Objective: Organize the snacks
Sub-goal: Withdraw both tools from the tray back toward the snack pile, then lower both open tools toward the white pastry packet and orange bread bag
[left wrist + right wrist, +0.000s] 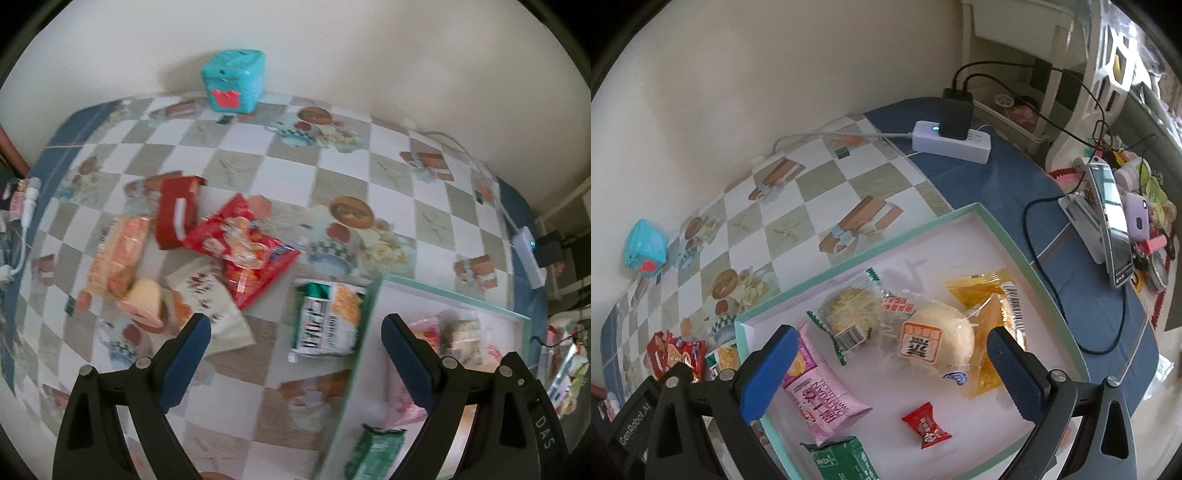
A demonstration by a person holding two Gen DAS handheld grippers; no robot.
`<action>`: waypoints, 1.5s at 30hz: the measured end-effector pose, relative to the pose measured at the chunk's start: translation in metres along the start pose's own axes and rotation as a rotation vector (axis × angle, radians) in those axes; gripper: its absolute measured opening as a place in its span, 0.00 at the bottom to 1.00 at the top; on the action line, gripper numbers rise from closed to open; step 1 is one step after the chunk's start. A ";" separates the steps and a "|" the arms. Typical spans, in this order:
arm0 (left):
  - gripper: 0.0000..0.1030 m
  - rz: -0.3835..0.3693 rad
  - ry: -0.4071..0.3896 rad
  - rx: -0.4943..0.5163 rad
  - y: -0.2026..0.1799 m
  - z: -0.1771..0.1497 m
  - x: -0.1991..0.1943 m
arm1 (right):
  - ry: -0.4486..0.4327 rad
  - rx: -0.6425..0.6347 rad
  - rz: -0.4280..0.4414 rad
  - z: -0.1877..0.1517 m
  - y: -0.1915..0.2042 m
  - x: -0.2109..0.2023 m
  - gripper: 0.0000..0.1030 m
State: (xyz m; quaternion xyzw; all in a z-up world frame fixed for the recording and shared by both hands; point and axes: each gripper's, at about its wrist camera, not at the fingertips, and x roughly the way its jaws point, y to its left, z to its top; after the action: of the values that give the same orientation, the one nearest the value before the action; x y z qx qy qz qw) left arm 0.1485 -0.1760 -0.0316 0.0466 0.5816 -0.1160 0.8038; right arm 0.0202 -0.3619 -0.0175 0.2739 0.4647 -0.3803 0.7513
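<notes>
1. Progress is judged to be roughly at the halfway mark: several snacks are already gathered in the green-rimmed tray (1027, 258), while a cluster is left loose on the checkered tablecloth (258, 155).
2. Inside the tray, a pink packet (820, 398), a round bun in clear wrap (942, 336), a yellow packet (990, 295), a small red candy (925, 424) and a green packet (842, 461) are seen.
3. Outside it, a red bag (240, 247), a red box (177, 210), an orange cracker pack (114, 254) and a white packet (210, 299) are still to be moved; a green-and-white packet (327, 317) lies just beside the tray's wall.
4. The left gripper (295, 354) is held released over the tablecloth, nothing being between its jaws.
5. The right gripper (890, 373) is likewise spread wide above the tray, and nothing is grasped.
</notes>
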 end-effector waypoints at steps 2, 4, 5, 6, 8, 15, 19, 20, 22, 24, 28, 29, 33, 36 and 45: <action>0.91 0.041 -0.009 0.007 0.007 0.001 -0.001 | 0.002 -0.022 0.002 -0.003 0.007 0.000 1.00; 0.91 0.063 -0.011 0.003 0.016 0.001 -0.001 | -0.001 -0.051 0.004 -0.007 0.016 -0.002 1.00; 0.91 0.067 -0.011 -0.001 0.021 0.002 -0.002 | -0.004 -0.064 0.003 -0.009 0.021 -0.003 1.00; 0.91 0.072 -0.011 -0.008 0.027 0.002 -0.002 | -0.008 -0.079 0.001 -0.011 0.025 -0.004 1.00; 0.91 0.083 -0.014 -0.018 0.038 0.002 -0.005 | -0.014 -0.113 0.004 -0.015 0.036 -0.007 1.00; 0.91 0.153 -0.041 -0.045 0.084 0.003 -0.021 | -0.014 -0.207 0.047 -0.033 0.068 -0.015 1.00; 0.91 0.212 -0.057 -0.071 0.116 0.003 -0.031 | -0.015 -0.239 0.071 -0.042 0.083 -0.021 1.00; 0.91 0.228 -0.060 -0.077 0.125 0.002 -0.033 | -0.016 -0.248 0.076 -0.045 0.086 -0.022 1.00; 0.91 0.252 -0.064 -0.083 0.138 0.001 -0.037 | -0.018 -0.270 0.087 -0.050 0.095 -0.024 1.00; 0.91 0.276 -0.067 -0.094 0.152 -0.001 -0.039 | -0.018 -0.284 0.095 -0.054 0.101 -0.026 1.00; 0.91 0.298 -0.064 -0.134 0.181 -0.006 -0.043 | 0.000 -0.301 0.124 -0.061 0.112 -0.026 1.00; 0.91 0.291 -0.064 -0.145 0.186 -0.007 -0.043 | 0.001 -0.306 0.126 -0.063 0.114 -0.026 1.00; 0.91 0.276 -0.059 -0.198 0.209 -0.012 -0.044 | 0.009 -0.323 0.137 -0.069 0.125 -0.026 1.00; 0.91 0.267 -0.051 -0.243 0.228 -0.016 -0.043 | 0.029 -0.337 0.154 -0.075 0.134 -0.023 1.00; 0.91 0.236 -0.023 -0.323 0.259 -0.018 -0.033 | 0.059 -0.409 0.190 -0.090 0.168 -0.016 1.00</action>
State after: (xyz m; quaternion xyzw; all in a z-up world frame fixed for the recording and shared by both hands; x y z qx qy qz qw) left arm 0.1846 0.0833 -0.0220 -0.0164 0.5739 0.0731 0.8155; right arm 0.1101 -0.1934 -0.0307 0.1694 0.5260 -0.1976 0.8097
